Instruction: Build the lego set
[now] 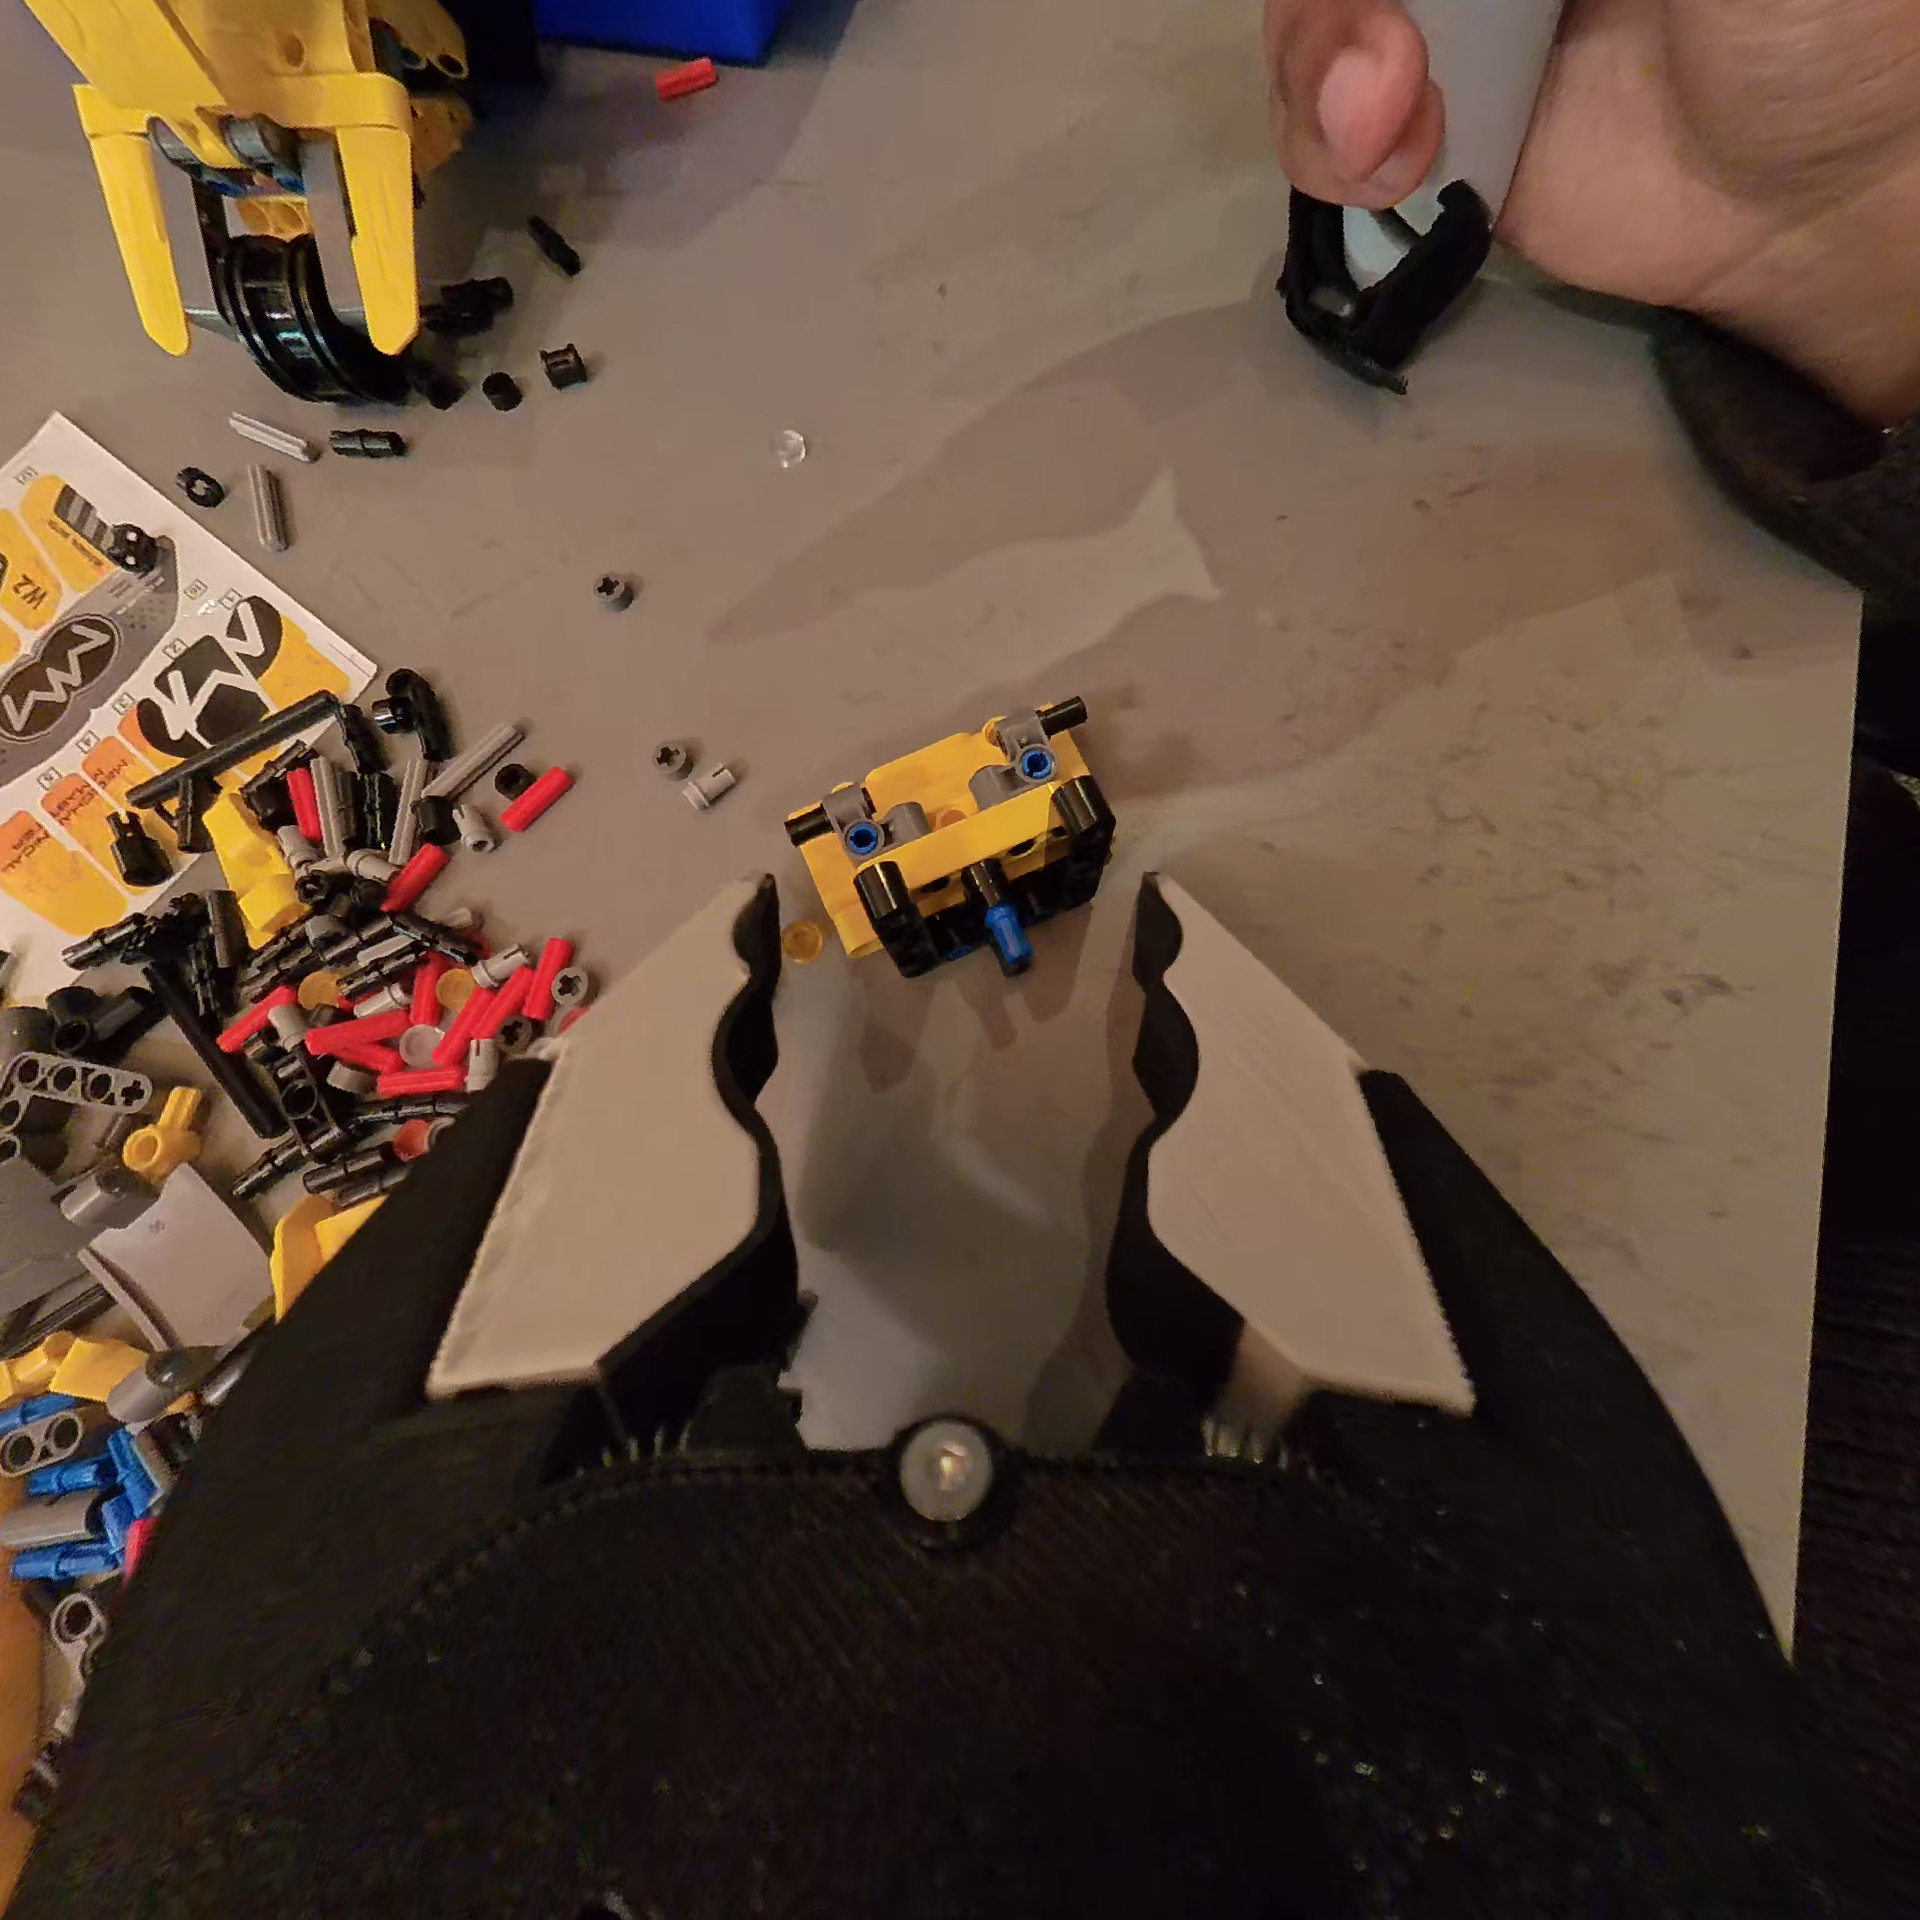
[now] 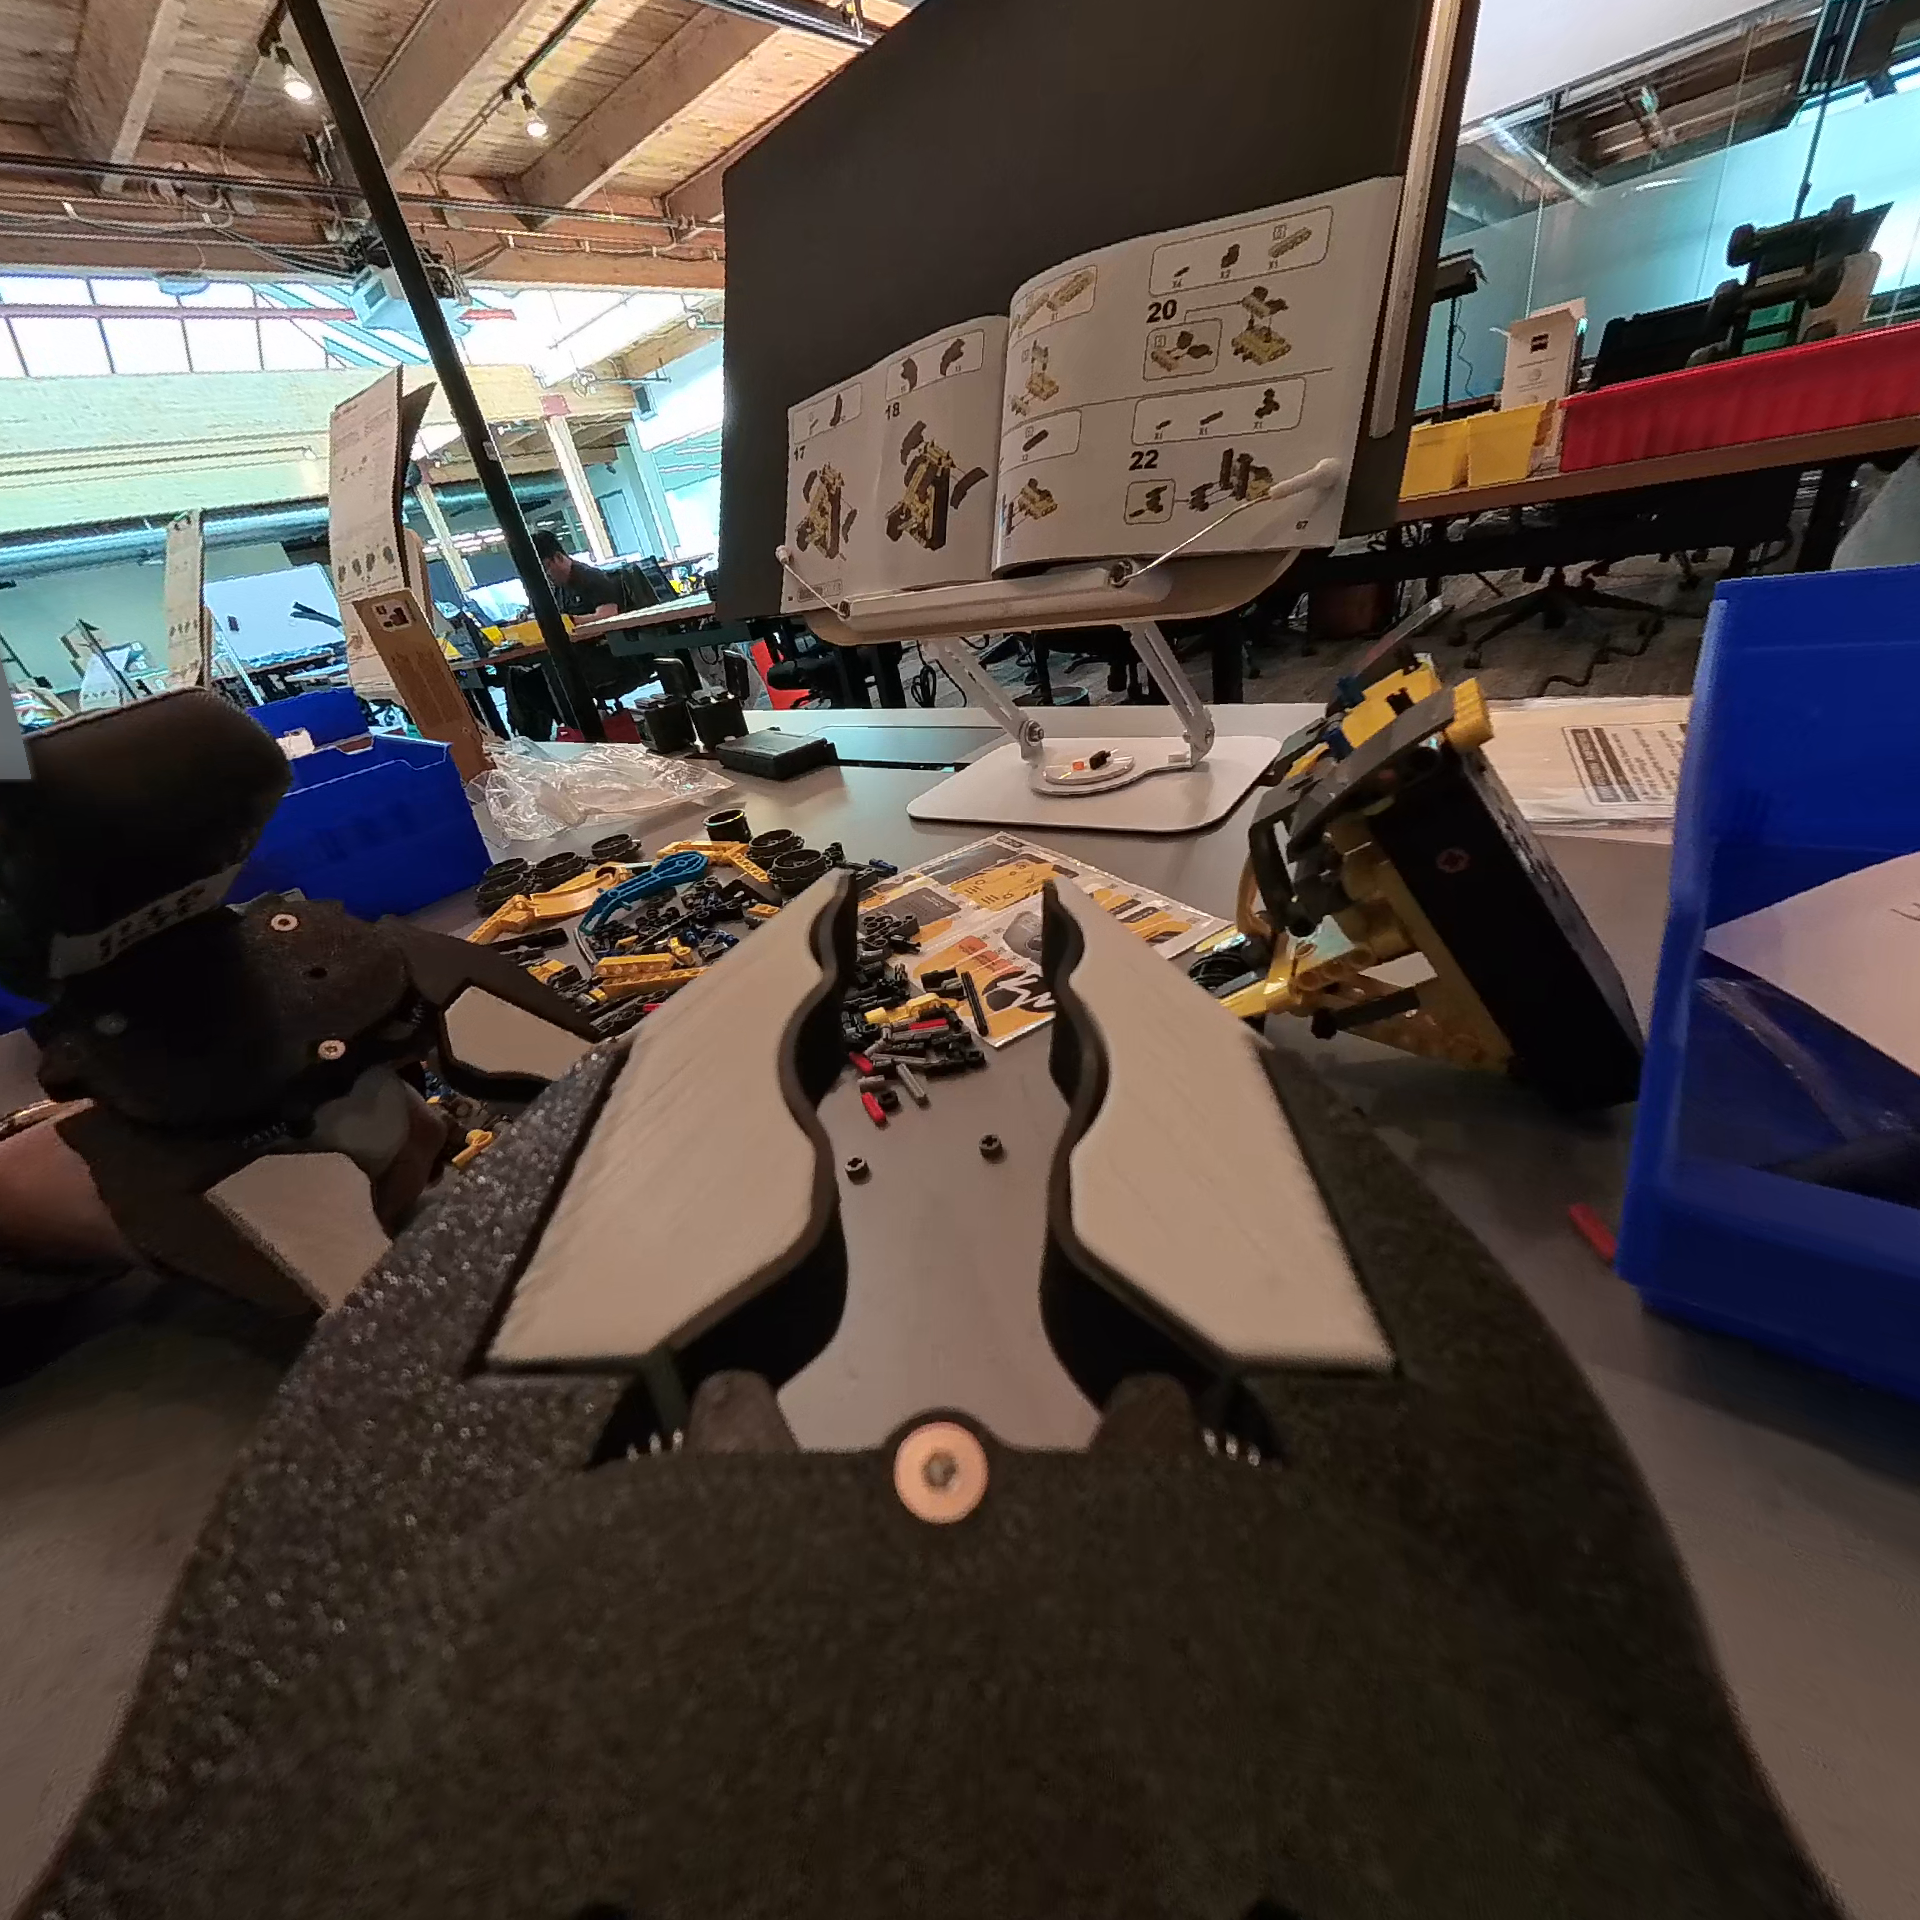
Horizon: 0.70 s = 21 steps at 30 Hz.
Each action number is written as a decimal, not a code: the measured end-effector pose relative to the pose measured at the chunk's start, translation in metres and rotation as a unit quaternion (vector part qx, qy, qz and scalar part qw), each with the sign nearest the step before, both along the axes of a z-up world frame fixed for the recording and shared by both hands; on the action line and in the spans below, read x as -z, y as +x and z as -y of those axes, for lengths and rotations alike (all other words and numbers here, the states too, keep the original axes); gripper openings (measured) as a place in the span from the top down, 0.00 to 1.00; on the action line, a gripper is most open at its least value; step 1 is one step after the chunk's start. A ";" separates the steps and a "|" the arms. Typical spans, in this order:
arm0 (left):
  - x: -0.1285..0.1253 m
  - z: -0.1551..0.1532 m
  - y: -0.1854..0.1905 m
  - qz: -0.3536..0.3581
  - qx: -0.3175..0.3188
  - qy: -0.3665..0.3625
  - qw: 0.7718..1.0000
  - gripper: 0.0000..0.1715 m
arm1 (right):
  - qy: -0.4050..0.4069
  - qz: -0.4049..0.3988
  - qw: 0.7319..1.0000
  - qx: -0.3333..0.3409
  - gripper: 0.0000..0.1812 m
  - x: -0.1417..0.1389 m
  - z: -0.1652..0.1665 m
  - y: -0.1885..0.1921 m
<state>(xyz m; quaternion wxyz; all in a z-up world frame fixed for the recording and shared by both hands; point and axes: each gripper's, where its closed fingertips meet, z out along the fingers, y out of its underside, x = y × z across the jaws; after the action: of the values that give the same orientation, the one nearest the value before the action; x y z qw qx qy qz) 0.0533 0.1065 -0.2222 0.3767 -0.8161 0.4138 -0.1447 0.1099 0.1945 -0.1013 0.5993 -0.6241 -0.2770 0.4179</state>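
Note:
A small yellow and black brick assembly [image 1: 951, 836] with grey connectors and blue pins lies on the grey table [image 1: 1351, 831]. My left gripper [image 1: 956, 888] is open and empty, its fingertips just short of the assembly on either side. A tiny orange round stud [image 1: 802, 940] lies by the left fingertip. My right gripper [image 2: 951, 899] is open and empty, held low over the table and facing a scatter of small parts [image 2: 904, 1039]. The left gripper [image 2: 312, 1039] also shows at the left of the right wrist view. A hand on the right gripper's handle [image 1: 1382, 281] shows at the top right of the left wrist view.
A pile of red, black and grey pins [image 1: 364, 987] and a sticker sheet [image 1: 125, 665] lie left. A large yellow model [image 1: 260, 177] stands far left; it also shows in the right wrist view [image 2: 1403, 904]. A booklet on a stand [image 2: 1070, 447] is behind. A blue bin [image 2: 1787, 987] is right.

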 end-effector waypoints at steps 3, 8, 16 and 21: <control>0.000 0.000 0.000 0.000 0.001 0.000 1.000 0.64 | 0.000 -0.001 1.000 0.000 0.81 0.000 0.000 0.000; 0.001 0.002 0.001 -0.002 0.007 0.000 1.000 0.67 | -0.001 0.000 1.000 0.001 0.81 0.000 0.000 0.000; 0.001 0.002 0.001 -0.005 0.008 0.004 1.000 0.67 | 0.000 -0.001 1.000 0.001 0.81 0.000 0.000 0.000; 0.001 0.002 0.001 -0.006 0.008 0.004 1.000 0.67 | 0.000 -0.001 1.000 0.002 0.81 0.000 0.000 0.000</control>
<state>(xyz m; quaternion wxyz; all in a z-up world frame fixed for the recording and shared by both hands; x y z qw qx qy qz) 0.0548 0.1044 -0.2231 0.3761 -0.8119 0.4235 -0.1414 0.1102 0.1947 -0.1010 0.6003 -0.6240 -0.2755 0.4175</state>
